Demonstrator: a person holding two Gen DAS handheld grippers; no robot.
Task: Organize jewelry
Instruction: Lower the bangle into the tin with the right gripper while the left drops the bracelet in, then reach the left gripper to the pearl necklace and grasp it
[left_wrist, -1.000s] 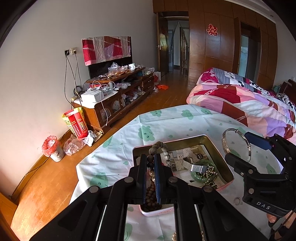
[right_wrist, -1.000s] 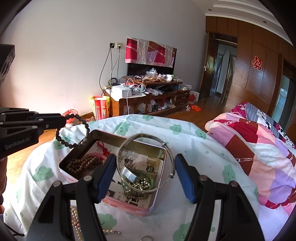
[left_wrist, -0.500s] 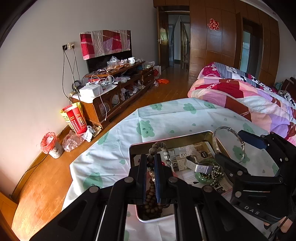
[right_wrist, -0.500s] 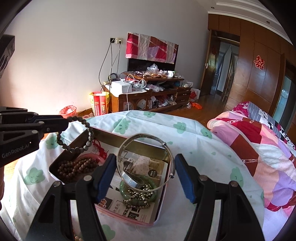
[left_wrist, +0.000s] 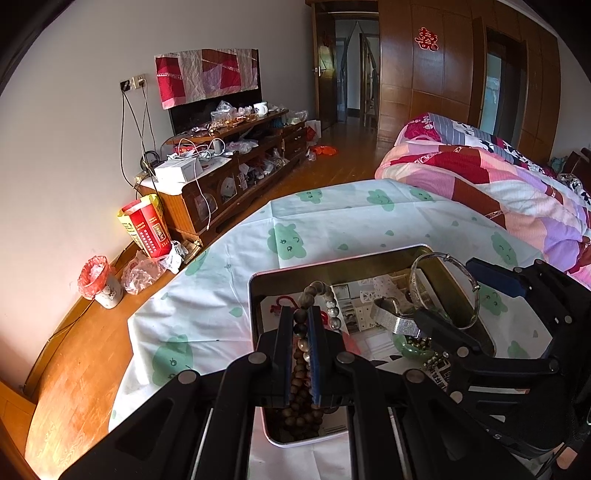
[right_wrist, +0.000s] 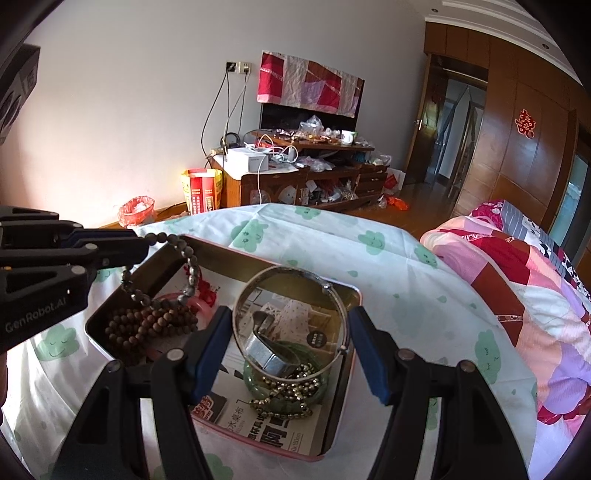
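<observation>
An open metal tin (left_wrist: 258, 295) (right_wrist: 343, 291) sits on the cloud-print tablecloth. My left gripper (left_wrist: 298, 319) (right_wrist: 142, 245) is shut on a dark bead bracelet (left_wrist: 321, 291) (right_wrist: 184, 258) that hangs over the tin's left part, above a pile of brown wooden beads (right_wrist: 147, 325). My right gripper (right_wrist: 291, 328) (left_wrist: 454, 291) holds a silver bangle (right_wrist: 291, 321) (left_wrist: 443, 291) between its blue pads, low over the tin's right part. Under it lie a silver mesh band (right_wrist: 269, 354), a green bangle (right_wrist: 291, 391) and a metal bead chain (right_wrist: 291, 387).
The bed with a pink and red quilt (right_wrist: 517, 280) lies to the right. A cluttered wooden TV cabinet (left_wrist: 229, 184) stands against the far wall, with a red box (left_wrist: 146, 230) and a small bin (left_wrist: 98, 280) on the wood floor. The tablecloth (left_wrist: 332, 221) extends beyond the tin.
Both grippers have come lower and closer over the tin. The bead bracelet now hangs into the tin's left part and the silver bangle sits just above the jewelry on the right.
</observation>
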